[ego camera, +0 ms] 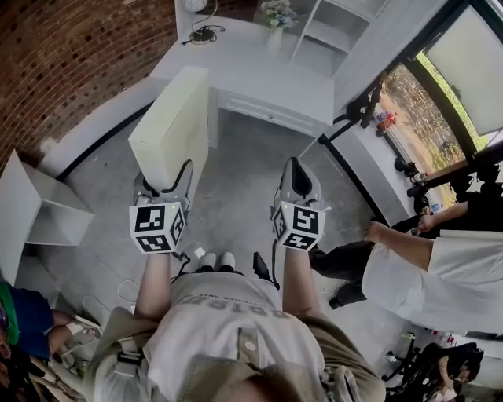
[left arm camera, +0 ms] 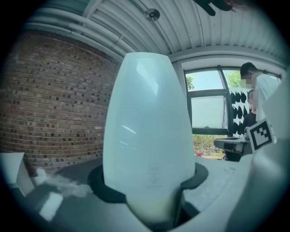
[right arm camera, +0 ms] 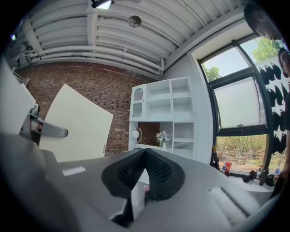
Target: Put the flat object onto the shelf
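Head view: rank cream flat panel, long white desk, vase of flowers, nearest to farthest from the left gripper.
1. cream flat panel: gripped by the left gripper.
2. long white desk: ahead, right.
3. vase of flowers: desk's far end.

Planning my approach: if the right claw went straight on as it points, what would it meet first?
Likely the white desk, ahead of the right claw; the shelf stands behind it. Depth is unclear.

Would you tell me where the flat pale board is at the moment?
The flat pale board is left of centre in the head view, clamped in the left gripper, with the white desk beyond it.
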`<state>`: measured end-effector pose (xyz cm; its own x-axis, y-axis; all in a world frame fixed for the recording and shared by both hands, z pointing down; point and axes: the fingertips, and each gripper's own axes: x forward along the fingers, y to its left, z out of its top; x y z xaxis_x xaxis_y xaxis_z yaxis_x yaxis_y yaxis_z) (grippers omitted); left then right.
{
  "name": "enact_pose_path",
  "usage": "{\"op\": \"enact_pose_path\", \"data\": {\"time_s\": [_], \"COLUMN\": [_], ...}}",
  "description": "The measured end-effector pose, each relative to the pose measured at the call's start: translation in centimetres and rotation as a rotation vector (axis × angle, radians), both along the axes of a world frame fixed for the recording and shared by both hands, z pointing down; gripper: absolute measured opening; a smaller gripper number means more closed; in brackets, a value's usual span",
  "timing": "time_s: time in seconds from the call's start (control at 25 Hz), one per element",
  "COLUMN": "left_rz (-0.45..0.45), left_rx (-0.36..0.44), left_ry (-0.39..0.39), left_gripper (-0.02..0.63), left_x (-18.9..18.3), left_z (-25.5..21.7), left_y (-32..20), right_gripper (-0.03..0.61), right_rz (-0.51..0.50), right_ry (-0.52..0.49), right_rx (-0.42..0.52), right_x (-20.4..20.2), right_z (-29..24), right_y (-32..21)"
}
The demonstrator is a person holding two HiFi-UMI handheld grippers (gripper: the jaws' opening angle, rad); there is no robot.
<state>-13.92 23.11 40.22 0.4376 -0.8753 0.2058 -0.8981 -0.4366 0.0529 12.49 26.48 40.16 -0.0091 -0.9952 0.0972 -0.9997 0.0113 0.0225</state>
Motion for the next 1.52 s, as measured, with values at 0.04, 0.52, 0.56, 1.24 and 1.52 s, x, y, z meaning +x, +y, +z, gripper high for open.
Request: {"op": "enact_pose_path", "data": {"time_s": [0.04, 0.52, 0.56, 1.24, 1.52], "left_rz": [-0.004, -0.040, -0.043, -0.085, -0.053], "left_rx": [-0.001, -0.024, -0.027, -0.077, -0.154], "left_ry": [0.013, 0.391, 0.435, 1.070, 1.171], "left_gripper": [0.302, 0.302, 0.302, 0.304, 0.304], "left_x": [0.1, 3.0, 3.3, 6.8, 8.1], "left_z": [0.0, -2.0, -2.2, -2.4, -0.3], "left_y": [-0.2, -2.6, -2.7, -6.8, -7.6], "right_gripper": [0.000, 0.210, 0.241, 0.508, 0.526], "right_rz": [-0.003, -0.090, -0.104, -0.227, -0.277], "right_ry": [-0.015, -0.533, -0.580, -1.383, -1.592], "right_rx": [0.000, 0.078, 0.067, -0.019, 0.010], "right_x": [0.2, 3.7, 3.8, -1.1, -4.1], "right_z": [0.0, -0.3, 0.1, 8.3, 9.1], "right_y": [-0.1, -1.5, -1.5, -1.1, -2.3]}}
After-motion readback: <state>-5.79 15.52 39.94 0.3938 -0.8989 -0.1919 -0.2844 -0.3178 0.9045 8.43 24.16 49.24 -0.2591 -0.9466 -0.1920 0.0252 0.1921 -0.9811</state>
